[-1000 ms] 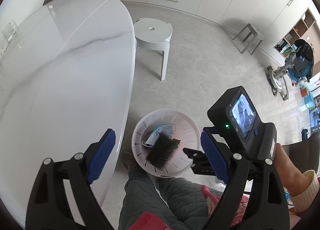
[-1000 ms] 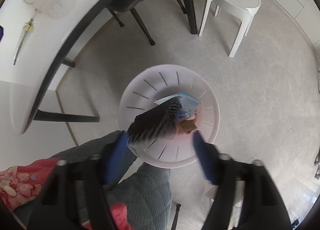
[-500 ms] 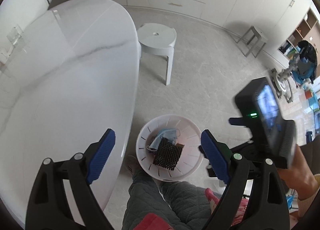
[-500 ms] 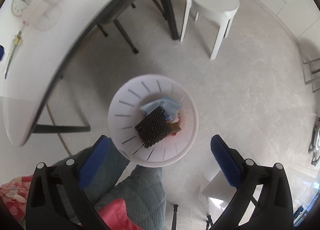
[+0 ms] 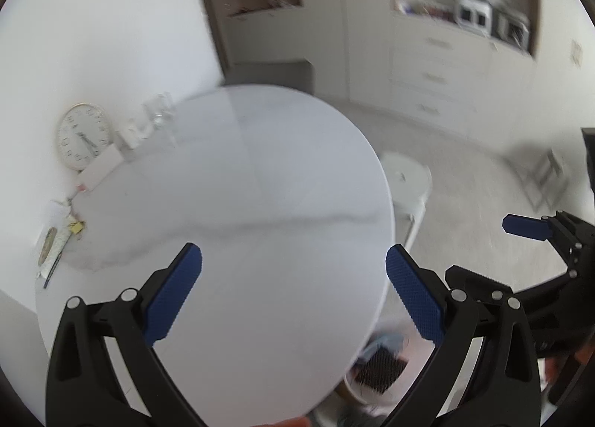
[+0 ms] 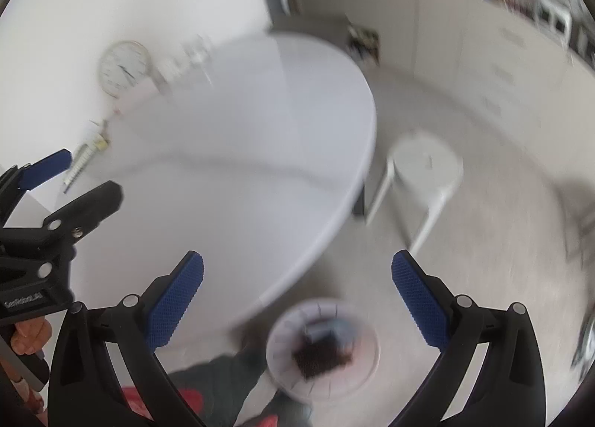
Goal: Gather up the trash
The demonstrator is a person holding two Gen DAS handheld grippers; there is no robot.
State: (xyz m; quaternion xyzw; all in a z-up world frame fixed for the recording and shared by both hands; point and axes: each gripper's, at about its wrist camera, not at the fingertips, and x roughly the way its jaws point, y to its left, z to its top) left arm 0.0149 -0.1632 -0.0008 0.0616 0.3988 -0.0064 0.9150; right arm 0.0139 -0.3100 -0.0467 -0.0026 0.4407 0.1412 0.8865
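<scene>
A white waste bin (image 6: pixel 362 373) stands on the floor by the table's near edge, holding a black mesh piece (image 6: pixel 319 354) and a blue face mask. In the left wrist view the bin (image 5: pixel 351 388) is half hidden under the table edge. My left gripper (image 5: pixel 293 289) is open and empty above the white marble table (image 5: pixel 260 204). My right gripper (image 6: pixel 297 295) is open and empty, above the table edge and bin. Small scraps (image 5: pixel 76 226) lie at the table's far left by the wall.
A wall clock (image 5: pixel 82 141), a white box and clear glass items stand at the table's far-left edge. A white stool (image 6: pixel 424 174) stands on the floor right of the table. Cabinets line the back wall. The person's legs are beside the bin.
Both grippers have tilted up from looking down at the bin to looking across the table. The views are motion-blurred. The black mesh piece stays in the bin.
</scene>
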